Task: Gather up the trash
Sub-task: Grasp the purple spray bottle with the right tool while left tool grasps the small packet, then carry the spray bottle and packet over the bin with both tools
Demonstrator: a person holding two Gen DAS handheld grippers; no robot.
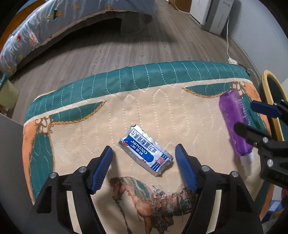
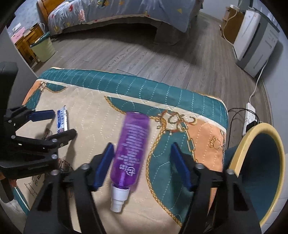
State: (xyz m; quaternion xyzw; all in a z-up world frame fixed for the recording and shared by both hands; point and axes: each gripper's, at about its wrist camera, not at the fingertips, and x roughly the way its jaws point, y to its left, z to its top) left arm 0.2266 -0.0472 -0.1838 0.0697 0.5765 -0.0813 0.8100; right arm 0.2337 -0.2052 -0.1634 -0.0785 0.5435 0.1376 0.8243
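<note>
A crumpled silver and blue medicine packet lies flat on a quilted cover printed with a horse. My left gripper points down over it, open, one blue pad on each side and neither touching. In the right wrist view the packet shows between the left gripper's fingers. A purple spray bottle with a white nozzle lies blurred on the cover between the pads of my right gripper. The left pad is close beside the bottle and the right pad stands well apart. In the left wrist view the bottle and right gripper sit at the right.
A teal bin with a yellow rim stands just past the cover's right edge. Beyond the cover is grey wood floor, a bed, a pale green bin, a white appliance and a power strip with cables.
</note>
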